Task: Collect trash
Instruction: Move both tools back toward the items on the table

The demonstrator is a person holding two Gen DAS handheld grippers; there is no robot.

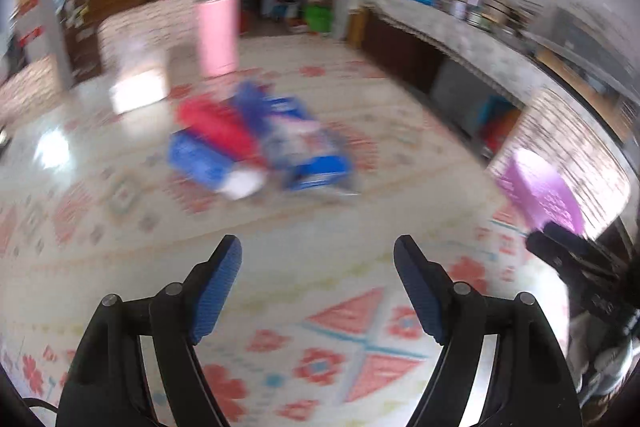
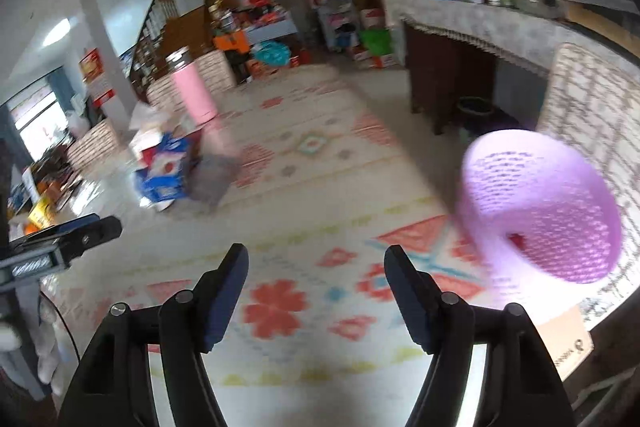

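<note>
Clearly blurred in both views. Left gripper (image 1: 318, 283) spread wide above the patterned surface (image 1: 360, 327), fingers (image 1: 218, 287) released, nothing between them. Right gripper (image 2: 316, 285) likewise spread and empty, fingers (image 2: 226, 295) apart. Farther ahead on that surface, a heap of blue, red and white wrappers (image 1: 260, 143), well apart from both grippers, with a pink bottle (image 1: 216, 31) upright behind. Off to the right, a purple mesh basket (image 2: 540, 207) tipped toward the camera, something red inside.
</note>
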